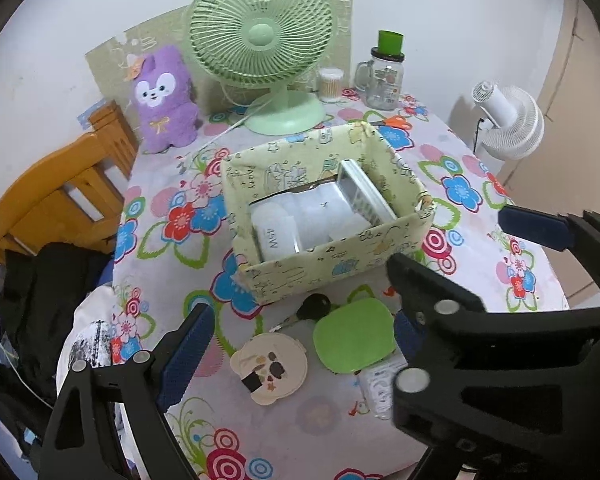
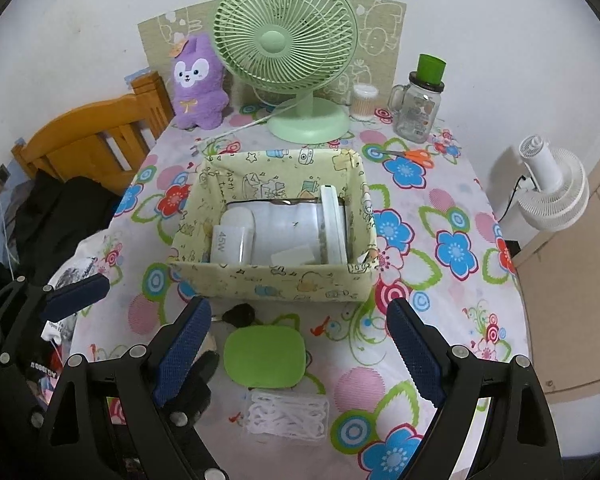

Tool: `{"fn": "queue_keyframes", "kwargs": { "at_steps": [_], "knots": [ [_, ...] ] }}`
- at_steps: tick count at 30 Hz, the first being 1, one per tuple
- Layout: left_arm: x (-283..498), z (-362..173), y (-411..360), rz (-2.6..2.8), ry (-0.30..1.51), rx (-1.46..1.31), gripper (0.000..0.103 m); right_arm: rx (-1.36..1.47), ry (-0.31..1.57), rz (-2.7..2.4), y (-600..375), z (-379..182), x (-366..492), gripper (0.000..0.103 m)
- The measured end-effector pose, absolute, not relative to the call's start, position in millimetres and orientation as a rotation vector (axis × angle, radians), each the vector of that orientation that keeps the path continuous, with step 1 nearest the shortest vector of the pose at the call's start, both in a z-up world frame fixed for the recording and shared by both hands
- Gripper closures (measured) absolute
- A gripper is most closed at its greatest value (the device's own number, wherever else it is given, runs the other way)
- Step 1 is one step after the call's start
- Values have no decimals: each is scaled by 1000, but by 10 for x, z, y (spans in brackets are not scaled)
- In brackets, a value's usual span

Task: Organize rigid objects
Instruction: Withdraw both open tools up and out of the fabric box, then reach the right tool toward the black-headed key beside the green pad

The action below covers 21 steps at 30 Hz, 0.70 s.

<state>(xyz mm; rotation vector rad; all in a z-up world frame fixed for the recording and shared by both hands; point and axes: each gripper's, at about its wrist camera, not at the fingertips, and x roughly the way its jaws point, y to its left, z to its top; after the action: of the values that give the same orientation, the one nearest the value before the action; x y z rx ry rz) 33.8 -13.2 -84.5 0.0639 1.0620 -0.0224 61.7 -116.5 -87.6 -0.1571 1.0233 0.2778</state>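
1. We hold both grippers spread wide, empty: left gripper [image 1: 296, 344], right gripper [image 2: 300, 344].
2. Near: clear packet [image 2: 286, 416], green lid [image 2: 265, 356], round beige case [image 1: 269, 367], black key [image 1: 314, 308].
3. Farther: fabric box [image 2: 276, 280] holding white charger [image 2: 233, 236].
4. Far: green fan [image 2: 286, 40].

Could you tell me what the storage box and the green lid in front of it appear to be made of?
The box looks like printed fabric over stiff board: cartoon pattern, soft folded rim. The green lid looks like smooth matte plastic: even colour, rounded moulded corners.
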Motion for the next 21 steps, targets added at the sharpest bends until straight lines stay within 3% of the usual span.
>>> {"fn": "queue_keyframes", "kwargs": {
  "at_steps": [21],
  "knots": [
    [123,-1228,212,-5,1097,-10,11,-191,1037,353,-1079,-1170,356,12]
  ]
}}
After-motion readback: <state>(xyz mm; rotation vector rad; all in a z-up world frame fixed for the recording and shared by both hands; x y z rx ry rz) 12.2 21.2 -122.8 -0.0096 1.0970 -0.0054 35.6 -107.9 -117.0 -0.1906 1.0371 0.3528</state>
